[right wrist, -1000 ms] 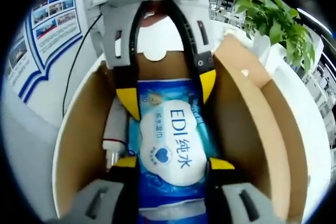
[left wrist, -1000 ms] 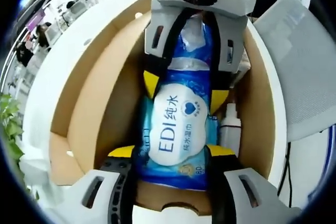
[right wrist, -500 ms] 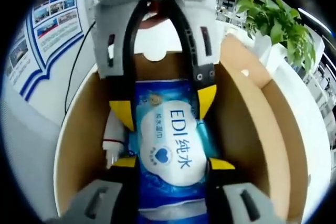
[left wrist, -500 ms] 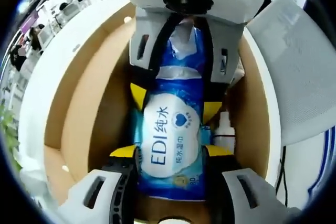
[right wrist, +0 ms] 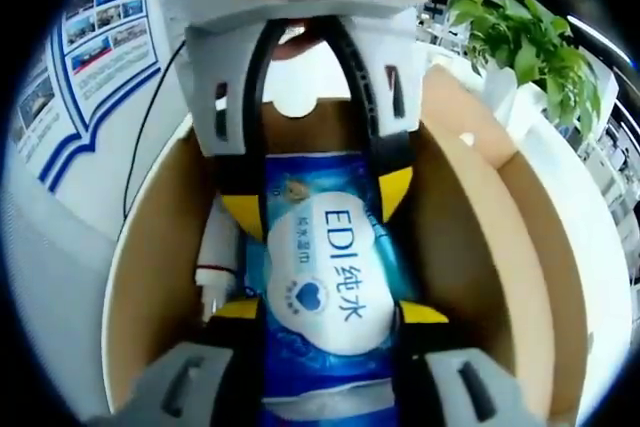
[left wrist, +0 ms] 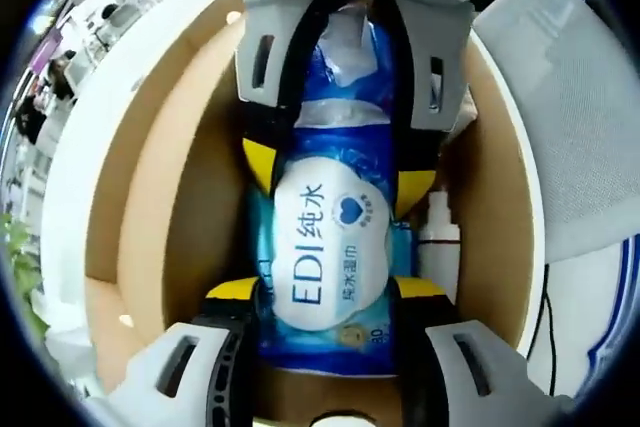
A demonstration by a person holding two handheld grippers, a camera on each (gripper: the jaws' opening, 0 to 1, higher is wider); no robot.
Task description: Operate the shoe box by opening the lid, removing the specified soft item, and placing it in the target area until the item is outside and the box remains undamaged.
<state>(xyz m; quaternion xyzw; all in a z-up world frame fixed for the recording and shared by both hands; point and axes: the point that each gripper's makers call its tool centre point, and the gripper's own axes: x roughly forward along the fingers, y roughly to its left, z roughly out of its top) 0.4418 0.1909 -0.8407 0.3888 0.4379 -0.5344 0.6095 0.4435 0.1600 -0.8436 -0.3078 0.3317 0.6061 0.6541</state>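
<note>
Shoe box (left wrist: 150,247) of brown cardboard is the largest thing, and I use it as the landmark. Its lid is already open, and the box stands on a white desk (left wrist: 90,147). Inside the box, along its middle, lies the wet-wipe pack (left wrist: 330,247), a blue soft packet with a white oval label that reads "EDI". Inside the box too, just beside the pack, stands a small white bottle (left wrist: 438,242), against one long wall.

The left gripper (left wrist: 325,292) reaches into the box from one short end, and its yellow-tipped jaws press on the two long edges of the pack. The right gripper (right wrist: 320,312) comes in from the opposite short end and clenches the same pack in the same way. In the left gripper view the right gripper appears above the pack, at the far end of the box.

I judge the pack to be light, soft and a little slippery, because it is plastic film with damp tissue inside. It will sag if it is taken at one end only, so the hold on both ends by the side edges seems right. A straight lift up out of the box should keep the thin cardboard walls and the bottle untouched.
</note>
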